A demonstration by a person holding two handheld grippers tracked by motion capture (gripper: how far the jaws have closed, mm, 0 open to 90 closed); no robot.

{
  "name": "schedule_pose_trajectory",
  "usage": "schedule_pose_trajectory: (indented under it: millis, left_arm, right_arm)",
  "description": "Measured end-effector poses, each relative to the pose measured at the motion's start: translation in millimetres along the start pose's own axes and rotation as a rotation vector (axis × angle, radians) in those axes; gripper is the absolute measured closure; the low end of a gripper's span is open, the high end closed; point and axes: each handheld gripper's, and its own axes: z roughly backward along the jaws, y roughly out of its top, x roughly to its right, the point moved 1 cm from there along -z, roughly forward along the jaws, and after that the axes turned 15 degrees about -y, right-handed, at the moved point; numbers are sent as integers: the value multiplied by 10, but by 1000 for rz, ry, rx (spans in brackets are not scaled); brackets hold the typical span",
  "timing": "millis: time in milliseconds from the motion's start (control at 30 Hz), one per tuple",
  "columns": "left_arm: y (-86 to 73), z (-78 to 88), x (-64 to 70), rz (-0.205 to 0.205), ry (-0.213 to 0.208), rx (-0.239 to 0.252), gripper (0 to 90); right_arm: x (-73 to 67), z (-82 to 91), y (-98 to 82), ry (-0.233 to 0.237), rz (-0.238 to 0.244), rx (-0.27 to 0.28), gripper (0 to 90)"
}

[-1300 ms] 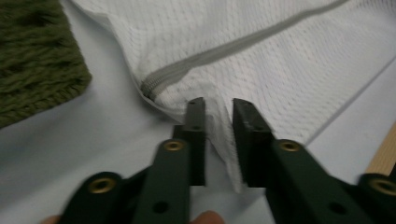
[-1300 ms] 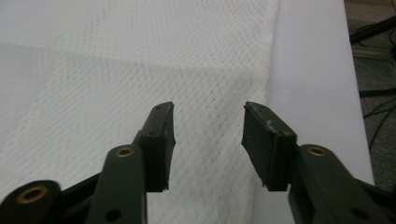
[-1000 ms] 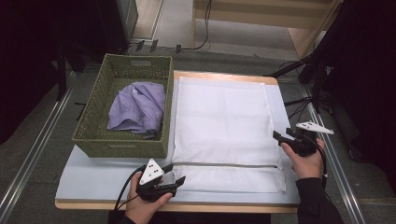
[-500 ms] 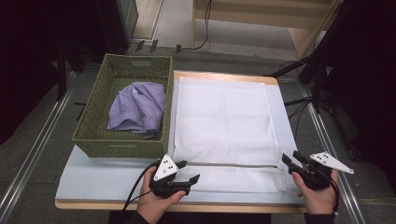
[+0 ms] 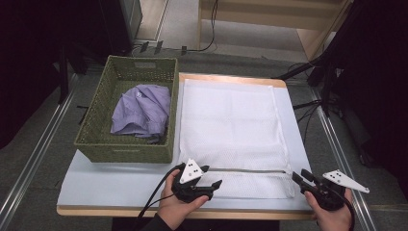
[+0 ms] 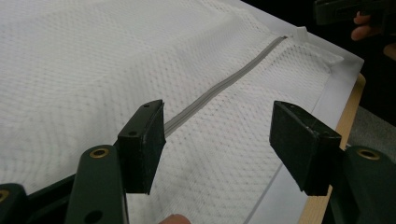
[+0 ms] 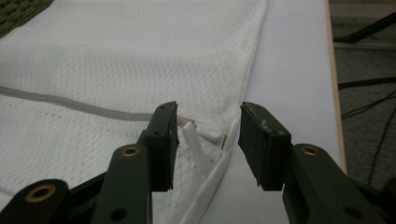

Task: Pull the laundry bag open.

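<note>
Right gripper [image 7: 205, 140]: jaws part-way apart, just been closing, straddling the white plastic zip pull [image 7: 196, 147] at the near right corner of the flat white mesh laundry bag [image 5: 231, 130], pads not pressing. Left gripper [image 6: 217, 140]: jaws apart over the bag's grey zip [image 6: 224, 86], near left end. Left of the bag, woven green basket [image 5: 96, 144] holding crumpled lilac shirt [image 5: 142, 113].

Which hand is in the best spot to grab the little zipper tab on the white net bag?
Right. The right tool has the zipper tab between its open jaws, which have just been closing. The left tool sits at the zipper's other end.
</note>
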Motion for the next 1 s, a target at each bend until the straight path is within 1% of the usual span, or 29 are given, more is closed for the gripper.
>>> schedule_pose_trajectory:
  millis: [100,167,200,233,267,300,333,367,400,433,467,567,600,633,700,767,833,900,967,1000]
  left_arm:
    - [27,-94,18,2,-8,-10,369]
    - [52,-156,31,3,-14,-16,375]
    - [52,-156,31,3,-14,-16,381]
    - [84,-222,48,4,-12,-27,389]
    - [104,-266,58,4,-20,-30,395]
    - [116,-291,62,3,-24,-32,402]
    - [133,-334,70,3,-29,-32,410]
    - [144,-356,76,6,-28,-36,418]
    - [158,-394,79,8,-36,-33,427]
    - [158,-394,79,8,-36,-33,437]
    - [174,-448,86,15,-44,-26,450]
    - [186,-510,85,14,-54,-26,489]
    - [186,-510,85,14,-54,-26,501]
    - [192,-534,87,12,-49,-33,515]
    - [196,-553,83,14,-50,-26,531]
    - [199,-565,79,15,-50,-27,537]
    - [214,-603,77,16,-53,-34,538]
    - [232,-637,86,17,-56,-37,539]
    - [241,-659,94,17,-61,-33,539]
    - [264,-697,107,13,-63,-42,540]
  right_arm:
    - [6,-10,-44,11,-20,-14,583]
    - [-11,-19,-64,10,-14,-25,568]
    - [-22,-24,-72,8,-11,-33,556]
    - [-36,-33,-81,3,-15,-43,538]
    - [-40,-41,-86,1,-14,-49,522]
    - [-51,-52,-96,-14,-19,-57,521]
    - [-52,-60,-101,-19,-20,-56,521]
    - [-54,-72,-110,-23,-27,-64,519]
    - [-59,-76,-114,-24,-32,-70,516]
    - [-59,-76,-114,-24,-32,-70,516]
    - [-78,-92,-132,-26,-30,-84,509]
    - [-121,-118,-160,-42,-11,-100,503]
    - [-121,-118,-160,-42,-11,-100,503]
    - [-141,-139,-180,-33,-11,-113,523]
    - [-138,-151,-192,-24,-18,-114,536]
    - [-140,-148,-197,-38,-18,-114,536]
    - [-147,-155,-201,-47,-20,-127,502]
    - [-156,-169,-211,-41,-26,-145,473]
    - [-169,-170,-218,-46,-26,-141,467]
    - [-186,-171,-215,-56,-29,-142,461]
